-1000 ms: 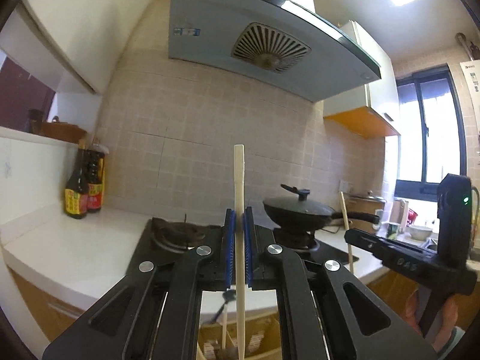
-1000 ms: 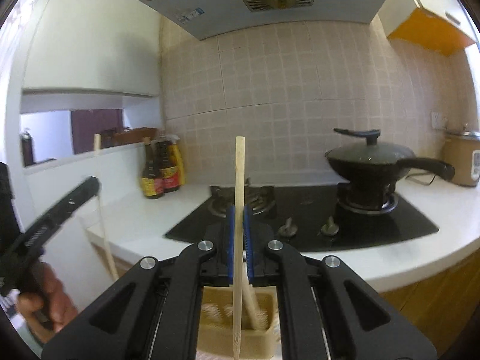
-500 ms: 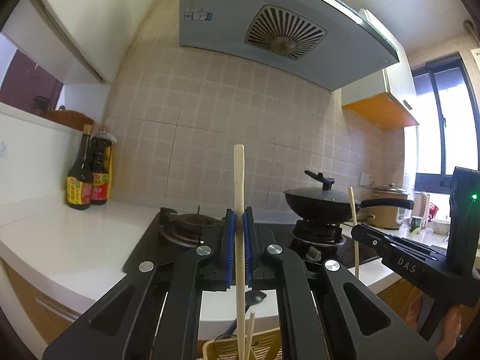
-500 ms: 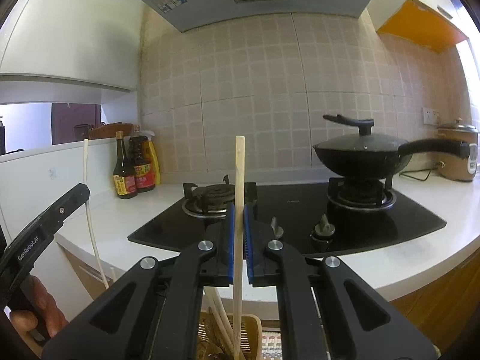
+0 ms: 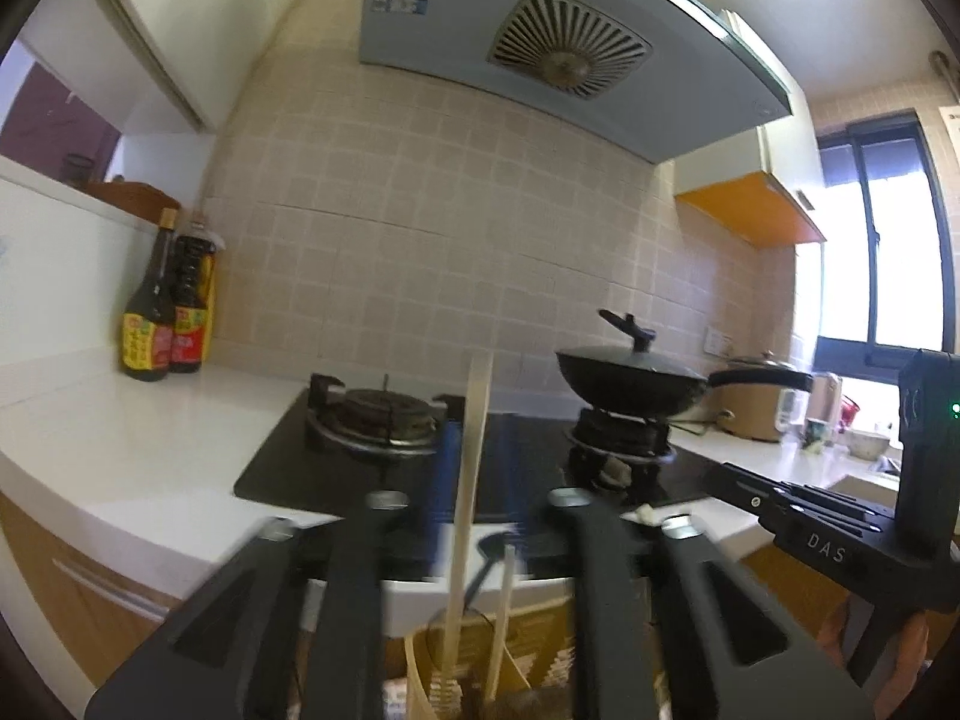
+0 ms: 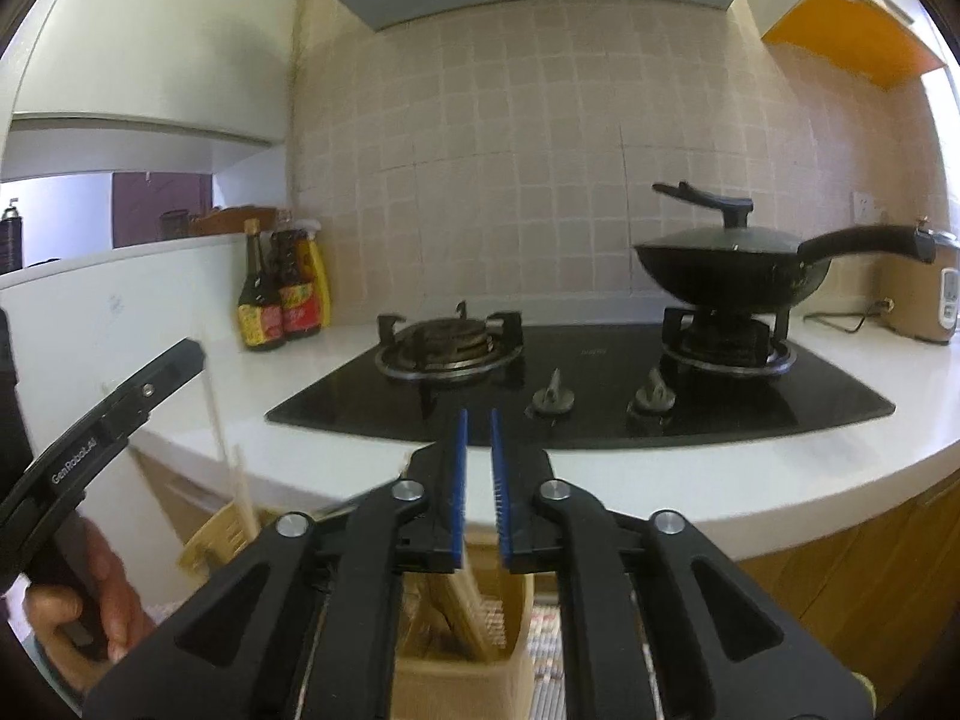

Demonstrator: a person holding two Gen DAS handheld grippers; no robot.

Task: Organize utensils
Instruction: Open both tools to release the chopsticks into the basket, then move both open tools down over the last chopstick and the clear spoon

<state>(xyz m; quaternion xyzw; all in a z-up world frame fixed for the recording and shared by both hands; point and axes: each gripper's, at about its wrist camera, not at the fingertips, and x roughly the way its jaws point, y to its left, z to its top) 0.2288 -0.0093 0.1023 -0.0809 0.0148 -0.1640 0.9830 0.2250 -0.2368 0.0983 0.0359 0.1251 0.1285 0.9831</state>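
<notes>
My left gripper [image 5: 480, 438] is blurred and its jaws are opening. A pale wooden chopstick [image 5: 465, 516] stands loose in the gap, leaning a little, its lower end down in a beige utensil holder [image 5: 543, 630]. A second chopstick [image 5: 504, 600] and a dark spoon [image 5: 487, 549] stand in that holder too. My right gripper [image 6: 478, 420] has its blue pads slightly apart and opening, with nothing between them. Below it sits the holder [image 6: 456, 678] with chopsticks [image 6: 462, 606] inside. The left gripper [image 6: 120, 408] shows at the left edge, a hand on it.
A white counter [image 6: 690, 480] runs ahead with a black gas hob [image 6: 588, 402]. A lidded black wok [image 6: 726, 276] sits on the right burner, sauce bottles [image 6: 279, 294] at the back left, a rice cooker [image 6: 924, 294] far right. The range hood [image 5: 540, 54] hangs overhead.
Both grippers have sunk towards the holder. The right gripper's chopstick has left its pads and is gone from between them. The left jaws have parted and its chopstick sits lower and leans.
</notes>
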